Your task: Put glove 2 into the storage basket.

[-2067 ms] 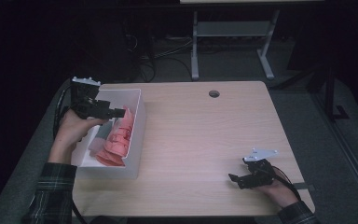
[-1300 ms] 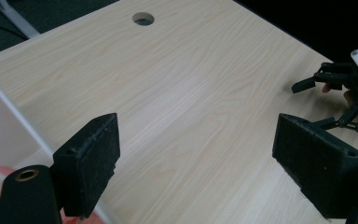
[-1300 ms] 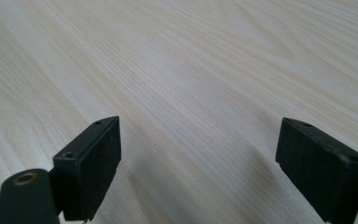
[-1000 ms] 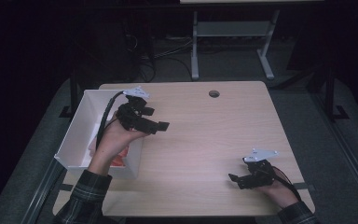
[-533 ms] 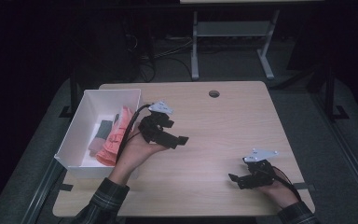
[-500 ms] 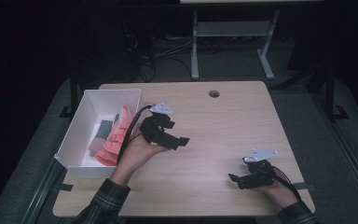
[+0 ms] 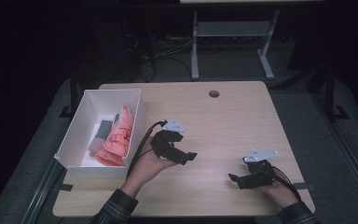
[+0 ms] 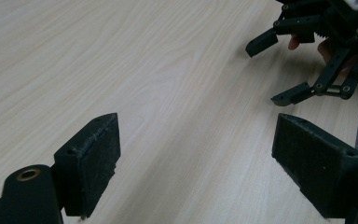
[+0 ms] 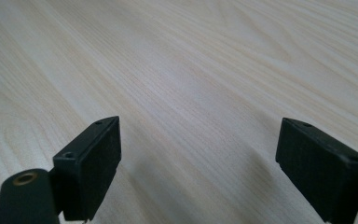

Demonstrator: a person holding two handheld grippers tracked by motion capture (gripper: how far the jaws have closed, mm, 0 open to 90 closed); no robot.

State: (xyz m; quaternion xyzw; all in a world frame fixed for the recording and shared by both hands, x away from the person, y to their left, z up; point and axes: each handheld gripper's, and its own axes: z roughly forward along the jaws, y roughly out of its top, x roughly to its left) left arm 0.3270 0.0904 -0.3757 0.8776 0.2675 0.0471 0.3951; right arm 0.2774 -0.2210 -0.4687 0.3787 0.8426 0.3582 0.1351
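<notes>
My left gripper [image 7: 189, 157] hovers low over the middle of the wooden table [image 7: 223, 116], just right of a white box [image 7: 85, 114]. Its jaws stand wide apart with nothing between them; in the left gripper view [image 8: 196, 172] bare wood fills the gap. My right gripper [image 7: 234, 180] rests near the table's front right, open and empty, and bare tabletop lies between its jaws in the right gripper view [image 9: 198, 170]. The left gripper view also catches the right gripper [image 8: 279, 70] at its upper right. Inside the box lies a salmon-pink folded cloth [image 7: 119, 135] beside a dark grey piece [image 7: 103, 129].
The white box sits along the table's left edge. A round cable hole [image 7: 214, 94] is near the far edge. A grey metal stand [image 7: 233, 32] and cables lie on the dark floor behind the table.
My left gripper left the box and swung right over the table to its middle, coming lower and nearer. The box is uncovered with the pink cloth inside. The right gripper stayed put.
</notes>
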